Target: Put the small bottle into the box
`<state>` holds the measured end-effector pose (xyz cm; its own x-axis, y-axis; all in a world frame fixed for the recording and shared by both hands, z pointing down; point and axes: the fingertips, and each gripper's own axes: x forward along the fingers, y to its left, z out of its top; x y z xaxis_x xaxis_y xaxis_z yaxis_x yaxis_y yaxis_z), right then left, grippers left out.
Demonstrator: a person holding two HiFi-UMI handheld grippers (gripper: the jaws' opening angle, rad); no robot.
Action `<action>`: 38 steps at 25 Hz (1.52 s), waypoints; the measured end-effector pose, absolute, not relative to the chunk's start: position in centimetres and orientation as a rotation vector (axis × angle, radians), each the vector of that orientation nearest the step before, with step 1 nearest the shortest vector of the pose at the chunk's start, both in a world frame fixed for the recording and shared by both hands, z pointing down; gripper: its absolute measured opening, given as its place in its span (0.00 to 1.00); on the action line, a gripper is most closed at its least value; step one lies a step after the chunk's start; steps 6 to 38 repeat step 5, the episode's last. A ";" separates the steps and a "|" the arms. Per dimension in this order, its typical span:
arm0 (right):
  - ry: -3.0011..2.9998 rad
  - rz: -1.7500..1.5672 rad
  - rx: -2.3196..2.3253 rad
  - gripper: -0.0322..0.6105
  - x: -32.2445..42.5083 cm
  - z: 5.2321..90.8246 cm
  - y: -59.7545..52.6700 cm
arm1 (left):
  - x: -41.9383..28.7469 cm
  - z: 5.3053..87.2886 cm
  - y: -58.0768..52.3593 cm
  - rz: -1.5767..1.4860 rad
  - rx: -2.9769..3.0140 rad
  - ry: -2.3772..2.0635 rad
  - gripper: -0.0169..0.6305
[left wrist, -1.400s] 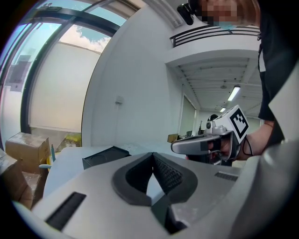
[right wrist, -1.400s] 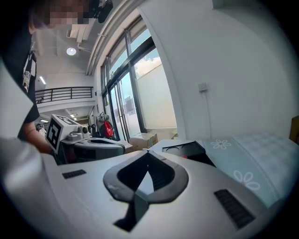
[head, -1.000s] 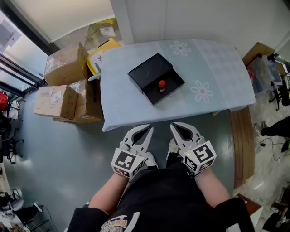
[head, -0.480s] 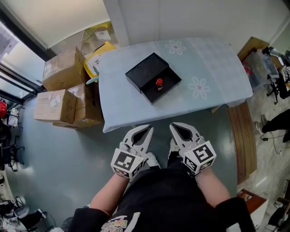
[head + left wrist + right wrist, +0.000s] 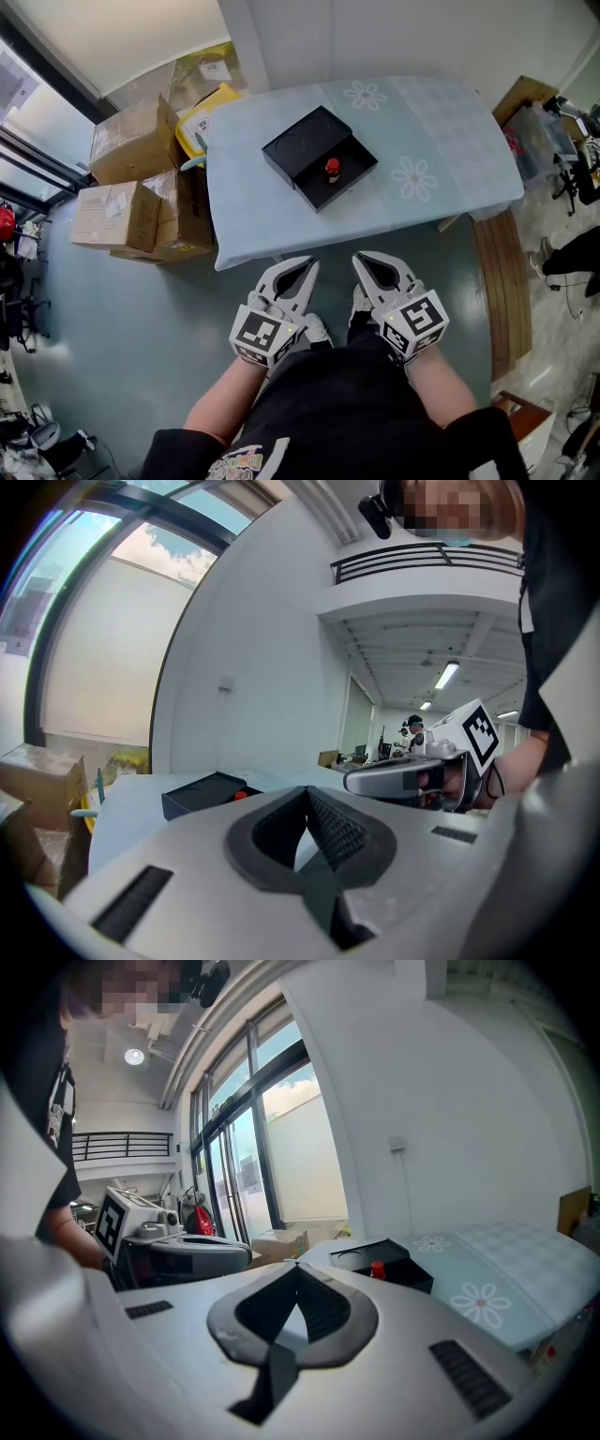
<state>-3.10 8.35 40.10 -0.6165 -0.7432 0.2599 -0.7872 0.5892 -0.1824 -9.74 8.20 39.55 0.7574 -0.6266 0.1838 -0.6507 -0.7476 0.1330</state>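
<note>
An open black box (image 5: 320,157) lies on a light blue table (image 5: 450,150) with flower prints. A small bottle with a red cap (image 5: 332,170) stands inside the box's right-hand tray; its red cap (image 5: 377,1268) also shows in the right gripper view. Both grippers hang close to the person's body, well short of the table's near edge. My left gripper (image 5: 302,270) is shut and empty, its jaw tips (image 5: 305,794) meeting. My right gripper (image 5: 364,262) is also shut with nothing in it, tips (image 5: 296,1269) touching. The box (image 5: 202,793) sits far ahead of both.
Several cardboard boxes (image 5: 131,178) are stacked on the floor left of the table, with a yellow item (image 5: 208,114) behind them. A wooden board (image 5: 506,300) lies on the floor at right. Grey floor separates me from the table.
The head view shifted slightly, so the table and box sit a little differently in the picture. Both grippers stay in place, shut.
</note>
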 end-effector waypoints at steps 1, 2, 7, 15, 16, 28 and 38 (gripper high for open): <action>-2.659 0.420 1.289 0.06 -3.2 40.1 8.4 | -9.8 39.6 8.3 0.190 2.765 -1.015 0.04; -2.660 0.420 1.288 0.06 -3.3 40.1 8.5 | -9.9 39.6 8.3 0.190 2.765 -1.014 0.04; -2.660 0.420 1.286 0.06 -3.4 40.3 8.7 | -9.9 39.7 8.6 0.189 2.764 -1.013 0.04; -2.660 0.420 1.286 0.06 -3.4 40.3 8.7 | -9.9 39.7 8.6 0.189 2.764 -1.013 0.04; -2.660 0.420 1.286 0.06 -3.4 40.3 8.7 | -9.9 39.7 8.6 0.189 2.764 -1.013 0.04; -2.660 0.420 1.286 0.06 -3.4 40.3 8.7 | -9.9 39.7 8.6 0.189 2.764 -1.013 0.04; -2.660 0.420 1.286 0.06 -3.4 40.3 8.7 | -9.9 39.7 8.6 0.189 2.764 -1.013 0.04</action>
